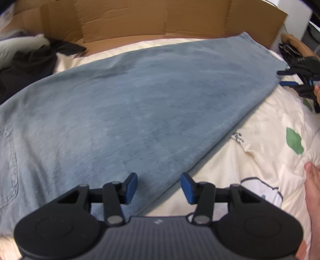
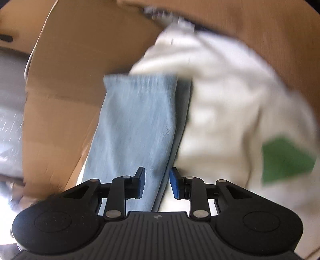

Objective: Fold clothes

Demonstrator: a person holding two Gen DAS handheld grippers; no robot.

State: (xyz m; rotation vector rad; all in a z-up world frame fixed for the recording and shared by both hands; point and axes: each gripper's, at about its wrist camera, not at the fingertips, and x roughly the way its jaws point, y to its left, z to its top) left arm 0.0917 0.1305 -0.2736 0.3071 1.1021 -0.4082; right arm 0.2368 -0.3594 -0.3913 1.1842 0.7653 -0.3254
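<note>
Light blue jeans [image 1: 140, 104] lie spread flat across a cream bedsheet [image 1: 260, 160]; a back pocket shows at the left. My left gripper [image 1: 159, 188] hovers over the jeans' near edge, open, with nothing between its pads. My right gripper [image 1: 285, 78] is at the far right by the leg's hem, its blue fingers apart. In the blurred right wrist view the jeans leg [image 2: 136, 124] runs away from the right gripper [image 2: 157, 183], passing under the gap between the pads, which do not press on it.
A cardboard wall [image 1: 150, 18] stands behind the bed. A pile of dark and grey clothes [image 1: 30, 58] lies at the back left. Green leaf prints [image 1: 294, 141] mark the sheet. A person's bare hand [image 1: 313, 192] rests at the right edge.
</note>
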